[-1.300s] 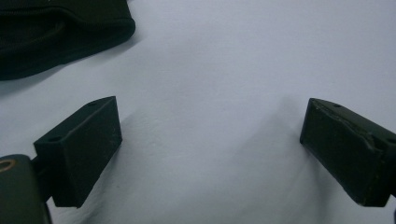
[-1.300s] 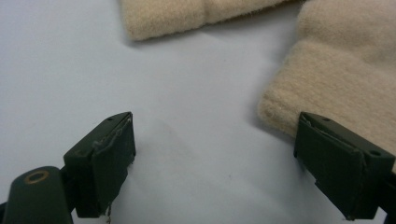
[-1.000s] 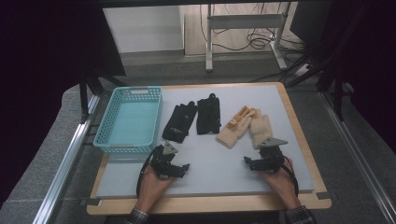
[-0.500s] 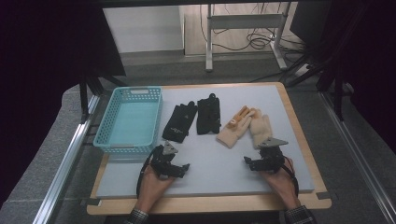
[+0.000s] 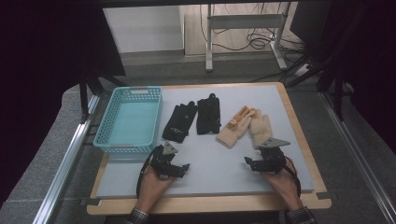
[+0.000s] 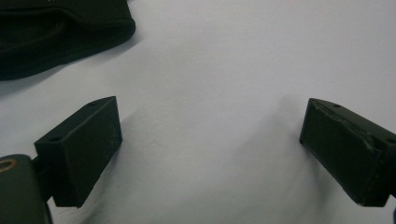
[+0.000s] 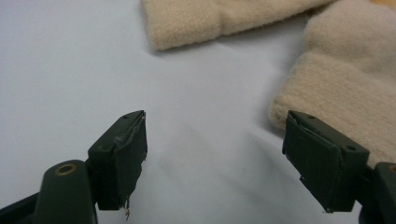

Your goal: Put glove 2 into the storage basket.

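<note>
Two black gloves (image 5: 180,122) (image 5: 208,114) and two beige gloves (image 5: 236,126) (image 5: 261,128) lie side by side on the grey mat (image 5: 215,165). My left gripper (image 5: 169,158) rests on the mat just short of the left black glove, whose cuff (image 6: 56,32) shows at the upper left of the left gripper view. Its jaws (image 6: 210,116) stand open over bare mat. My right gripper (image 5: 268,156) sits just short of the right beige glove's cuff (image 7: 345,84). Its jaws (image 7: 217,126) are open, have just been closing slightly, and have nothing between them.
A teal plastic basket (image 5: 108,140) stands at the mat's left, beside the black gloves. The mat lies on a wooden board (image 5: 205,205) with metal rails along both sides. A desk frame and cables stand on the floor beyond.
</note>
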{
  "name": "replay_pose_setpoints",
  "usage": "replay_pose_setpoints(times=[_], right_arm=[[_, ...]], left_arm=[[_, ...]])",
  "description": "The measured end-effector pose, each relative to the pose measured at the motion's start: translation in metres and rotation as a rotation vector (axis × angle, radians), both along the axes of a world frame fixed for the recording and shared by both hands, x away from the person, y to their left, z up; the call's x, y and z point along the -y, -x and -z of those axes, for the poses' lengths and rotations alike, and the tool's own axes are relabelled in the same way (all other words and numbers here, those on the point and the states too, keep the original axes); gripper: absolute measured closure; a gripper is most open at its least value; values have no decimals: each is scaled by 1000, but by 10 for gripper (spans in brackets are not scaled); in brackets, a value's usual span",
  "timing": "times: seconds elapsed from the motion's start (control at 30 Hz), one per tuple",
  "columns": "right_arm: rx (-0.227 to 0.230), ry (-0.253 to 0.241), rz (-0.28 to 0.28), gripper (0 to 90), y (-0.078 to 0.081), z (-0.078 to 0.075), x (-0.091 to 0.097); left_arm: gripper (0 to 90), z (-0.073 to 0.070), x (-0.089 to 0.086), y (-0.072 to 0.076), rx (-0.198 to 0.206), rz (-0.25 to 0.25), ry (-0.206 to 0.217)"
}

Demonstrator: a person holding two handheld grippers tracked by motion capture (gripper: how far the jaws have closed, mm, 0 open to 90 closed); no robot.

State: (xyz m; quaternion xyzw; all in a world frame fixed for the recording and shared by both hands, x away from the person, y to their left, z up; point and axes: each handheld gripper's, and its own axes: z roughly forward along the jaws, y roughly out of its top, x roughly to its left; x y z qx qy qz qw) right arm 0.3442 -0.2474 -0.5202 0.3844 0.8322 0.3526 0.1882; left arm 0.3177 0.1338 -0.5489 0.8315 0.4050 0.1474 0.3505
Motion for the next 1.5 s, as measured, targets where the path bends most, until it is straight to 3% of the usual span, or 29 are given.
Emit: replay_pose_setpoints(times=[0.33,0.6,0.7,0.77,0.93,1.0,1.03,1.2,1.23,1.27,1.33,1.37,1.4,1.5], right_arm=[[-28,-20,-43,290,-4,-10,-7],[-37,-45,-92,367,-19,-24,-27],[-47,-61,-115,439,-33,-30,-37],[-48,-63,-120,457,-37,-31,-40],[-45,-55,-147,589,-65,-38,-59],[-44,-52,-152,595,-69,-38,-61],[-48,-47,-159,606,-81,-39,-69],[-46,-50,-165,589,-101,-38,-84],[-36,-38,-161,527,-111,-37,-93],[-36,-38,-161,527,-111,-37,-93],[-35,-24,-145,460,-129,-34,-106],[-35,-24,-145,460,-129,-34,-106],[-41,-29,-127,410,-140,-32,-112],[-51,-42,-100,365,-155,-29,-120]], left_arm=[[70,-1,0,2,-2,-6,1],[49,-1,-14,10,-8,-34,-11],[45,1,-24,12,-4,-59,1],[46,1,-26,13,-5,-61,3],[45,2,-27,14,-6,-59,5],[45,2,-27,14,-6,-59,6],[46,2,-27,14,-4,-59,6],[48,2,-27,14,-3,-61,7],[49,2,-27,14,-3,-61,8],[49,2,-27,14,-3,-61,8],[50,2,-27,14,-1,-62,9],[50,2,-27,14,-1,-62,9],[50,2,-27,14,-1,-62,7],[51,2,-27,14,-1,-62,7]])
